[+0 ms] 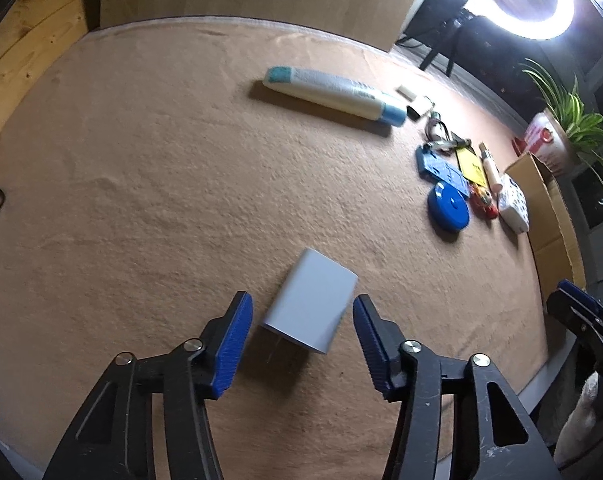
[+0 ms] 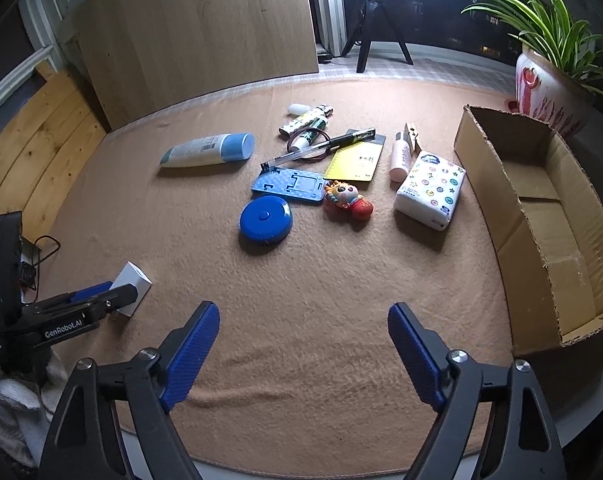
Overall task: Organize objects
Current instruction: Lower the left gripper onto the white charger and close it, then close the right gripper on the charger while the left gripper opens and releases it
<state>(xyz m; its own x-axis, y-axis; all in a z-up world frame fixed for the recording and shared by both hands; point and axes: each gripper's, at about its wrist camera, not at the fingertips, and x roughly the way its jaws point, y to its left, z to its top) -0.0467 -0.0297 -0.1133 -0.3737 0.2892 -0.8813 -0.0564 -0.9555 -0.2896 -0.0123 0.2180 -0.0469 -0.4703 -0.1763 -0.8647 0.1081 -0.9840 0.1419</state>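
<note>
White charger block (image 1: pixel 311 302) lies flat on the tan cloth-covered surface (image 1: pixel 141 200), prongs toward the camera, between the blue pads of the left tongs (image 1: pixel 303 322). Pads flank it on both sides with a gap showing at each; not pressing, nothing gripped. In the right wrist view the same block (image 2: pixel 131 286) sits partly behind the left tongs (image 2: pixel 101 300).

Right tongs (image 2: pixel 303 344) stand wide apart over bare cloth, to the right of the charger, nothing between them.

Outward from the charger, farther across the surface: blue round tape measure (image 2: pixel 266 220), with a blue perforated phone stand (image 2: pixel 289 185) just beyond it and a small cartoon figurine (image 2: pixel 347 200) beside that. White lotion tube with a blue cap (image 2: pixel 209 150) lies on its side, apart from the cluster. Yellow card (image 2: pixel 355 162), black pen (image 2: pixel 329 144) and a small white bottle (image 2: pixel 399 158) lie behind the stand. Patterned tissue pack (image 2: pixel 429 190) sits beside the figurine.

Open cardboard box (image 2: pixel 541 216) stands at the far right edge, well apart from the charger. Potted spider plant (image 2: pixel 549 80) behind the box.
</note>
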